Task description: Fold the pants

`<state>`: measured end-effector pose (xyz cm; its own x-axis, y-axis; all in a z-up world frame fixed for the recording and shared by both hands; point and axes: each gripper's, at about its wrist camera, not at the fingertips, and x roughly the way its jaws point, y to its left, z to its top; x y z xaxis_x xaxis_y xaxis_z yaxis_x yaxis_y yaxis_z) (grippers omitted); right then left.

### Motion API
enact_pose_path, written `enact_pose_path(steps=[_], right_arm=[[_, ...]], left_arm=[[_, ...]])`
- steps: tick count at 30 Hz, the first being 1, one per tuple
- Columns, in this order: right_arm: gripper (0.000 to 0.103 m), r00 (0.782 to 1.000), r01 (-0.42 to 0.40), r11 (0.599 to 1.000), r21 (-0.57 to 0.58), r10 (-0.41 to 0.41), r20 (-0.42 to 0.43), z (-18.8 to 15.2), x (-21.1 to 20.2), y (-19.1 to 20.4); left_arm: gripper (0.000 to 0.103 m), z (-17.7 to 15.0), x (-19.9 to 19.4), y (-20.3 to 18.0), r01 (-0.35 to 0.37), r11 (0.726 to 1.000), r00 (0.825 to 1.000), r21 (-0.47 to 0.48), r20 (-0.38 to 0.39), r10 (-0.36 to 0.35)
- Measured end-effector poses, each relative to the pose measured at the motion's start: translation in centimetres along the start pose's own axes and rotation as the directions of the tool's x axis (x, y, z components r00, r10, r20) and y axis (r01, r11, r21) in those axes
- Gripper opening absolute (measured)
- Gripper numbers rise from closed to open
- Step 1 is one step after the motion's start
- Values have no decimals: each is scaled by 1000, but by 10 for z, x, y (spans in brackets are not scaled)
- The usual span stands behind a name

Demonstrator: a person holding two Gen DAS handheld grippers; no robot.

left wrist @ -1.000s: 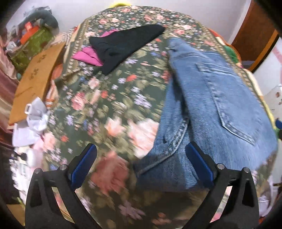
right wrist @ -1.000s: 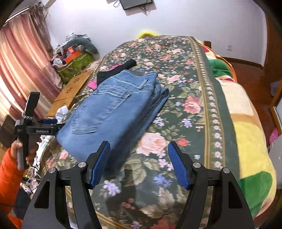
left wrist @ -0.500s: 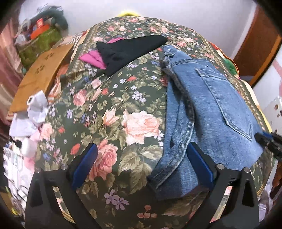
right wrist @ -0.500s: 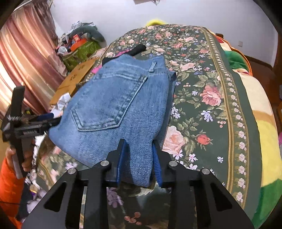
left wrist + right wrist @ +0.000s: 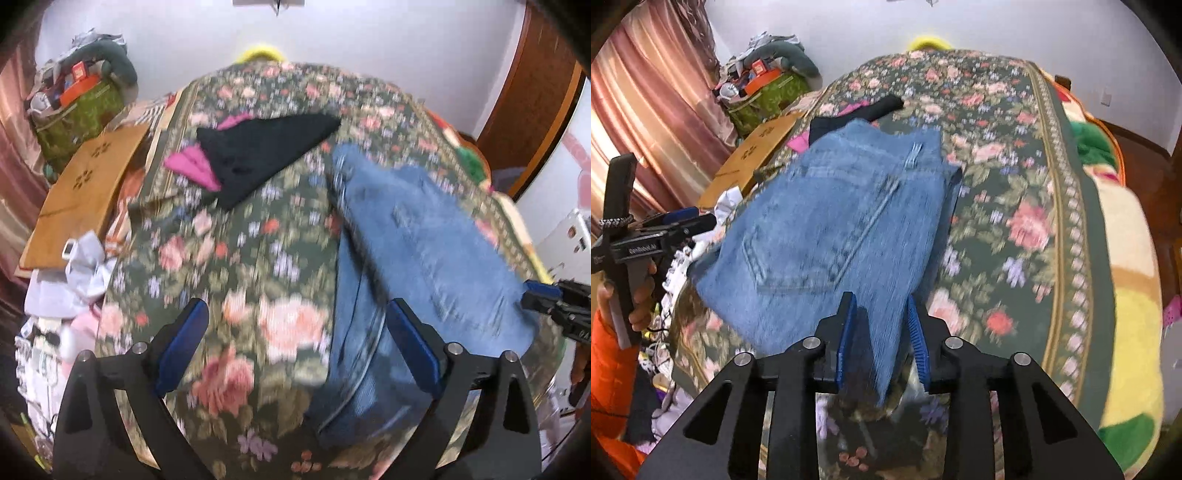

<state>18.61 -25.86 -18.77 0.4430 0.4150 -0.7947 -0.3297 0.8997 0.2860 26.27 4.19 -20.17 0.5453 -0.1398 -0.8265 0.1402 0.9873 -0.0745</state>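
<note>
Folded blue jeans (image 5: 842, 229) lie on the floral bedspread (image 5: 1015, 221), back pocket up. My right gripper (image 5: 882, 332) is shut on the near edge of the jeans, with denim between its blue pads. In the left wrist view the jeans (image 5: 424, 251) lie to the right, blurred by motion. My left gripper (image 5: 299, 343) is open and empty above the bedspread (image 5: 229, 258), its right finger (image 5: 410, 347) over the jeans' left edge. The left gripper also shows at the left of the right wrist view (image 5: 657, 229), held by a hand.
A black garment (image 5: 258, 147) on a pink one (image 5: 192, 166) lies at the far side of the bed. A cardboard box (image 5: 85, 192), white crumpled items (image 5: 85, 258) and a green bag (image 5: 77, 114) stand left of the bed. A door (image 5: 532, 92) is at the right.
My right gripper closed on the near edge of the jeans about half a second ago and still holds it. My left gripper has drawn back and tilted up, staying open.
</note>
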Motion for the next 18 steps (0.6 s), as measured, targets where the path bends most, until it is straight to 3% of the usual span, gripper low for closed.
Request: enact_pose_path(steps=[2,9,18], right_arm=[[38,999,13,1000,-5,-12,38,13,-3,-3],[47,993,35,999,5,-35,112,55,4,-19],[49,995,32,999,6,-32,92,98,48,-38]], left_arm=[[98,16,-2,-1,-6,1000,1000,7,30,5],[98,71,12,-14,3,999,996,50,84,-8],[98,116,68,-34,25,995,999,94,31,-28]])
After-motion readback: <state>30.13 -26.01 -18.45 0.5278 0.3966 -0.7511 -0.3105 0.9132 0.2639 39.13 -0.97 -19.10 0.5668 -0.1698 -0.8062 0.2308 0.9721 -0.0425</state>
